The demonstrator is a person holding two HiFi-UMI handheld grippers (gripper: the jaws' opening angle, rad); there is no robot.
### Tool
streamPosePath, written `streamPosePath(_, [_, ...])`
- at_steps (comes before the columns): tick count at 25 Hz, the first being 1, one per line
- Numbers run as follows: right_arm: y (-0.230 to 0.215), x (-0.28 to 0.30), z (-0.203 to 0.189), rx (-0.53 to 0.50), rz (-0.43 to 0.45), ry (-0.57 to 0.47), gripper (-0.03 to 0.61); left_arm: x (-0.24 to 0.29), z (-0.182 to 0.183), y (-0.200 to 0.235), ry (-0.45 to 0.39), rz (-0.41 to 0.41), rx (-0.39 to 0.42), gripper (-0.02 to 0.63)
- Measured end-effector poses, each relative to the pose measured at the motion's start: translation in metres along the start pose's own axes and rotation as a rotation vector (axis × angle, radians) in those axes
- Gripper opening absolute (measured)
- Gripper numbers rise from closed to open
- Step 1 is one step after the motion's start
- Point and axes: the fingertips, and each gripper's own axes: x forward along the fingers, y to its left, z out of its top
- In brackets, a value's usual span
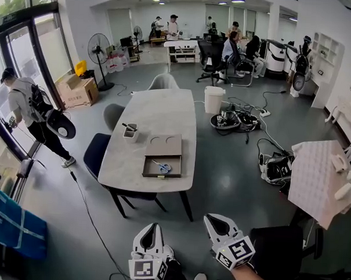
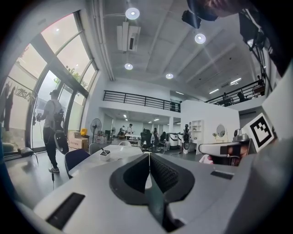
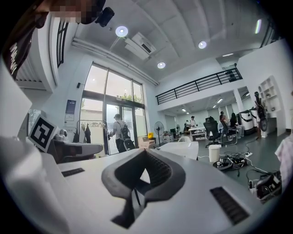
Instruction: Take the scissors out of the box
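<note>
Fingers [image 2: 135,172] on my left gripper [image 1: 154,225] and right gripper [image 1: 209,217] are pressed together, empty. Well ahead, scissors [image 1: 161,166] lie in the open box [image 1: 148,164]; probably light, stiff and slick, so I'd pinch the handles.

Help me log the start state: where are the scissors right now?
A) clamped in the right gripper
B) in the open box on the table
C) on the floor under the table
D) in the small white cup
B: the head view shows the scissors lying inside the open box, which sits on the table.
</note>
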Motion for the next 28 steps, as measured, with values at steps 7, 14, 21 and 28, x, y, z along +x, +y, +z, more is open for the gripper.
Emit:
streamPosePath(7, [-0.014, 0.068, -0.004, 0.0, -0.006, 0.021, -0.003, 0.056, 0.004, 0.041, 0.02, -0.018, -0.005, 0.017])
streamPosePath(14, [-0.021, 0.147, 0.007, -0.017, -0.028, 0.032, -0.003, 0.114, 0.019, 0.093, 0.036, -0.057, -0.003, 0.017])
streamPosePath(21, [-0.026, 0.211, 0.012, -0.017, -0.077, 0.041, -0.003, 0.159, 0.033, 0.143, 0.039, -0.103, -0.003, 0.017])
streamPosePath(28, [-0.039, 0.236, 0.011, -0.003, -0.138, 0.053, -0.004, 0.185, 0.033, 0.165, 0.062, -0.139, -0.007, 0.017])
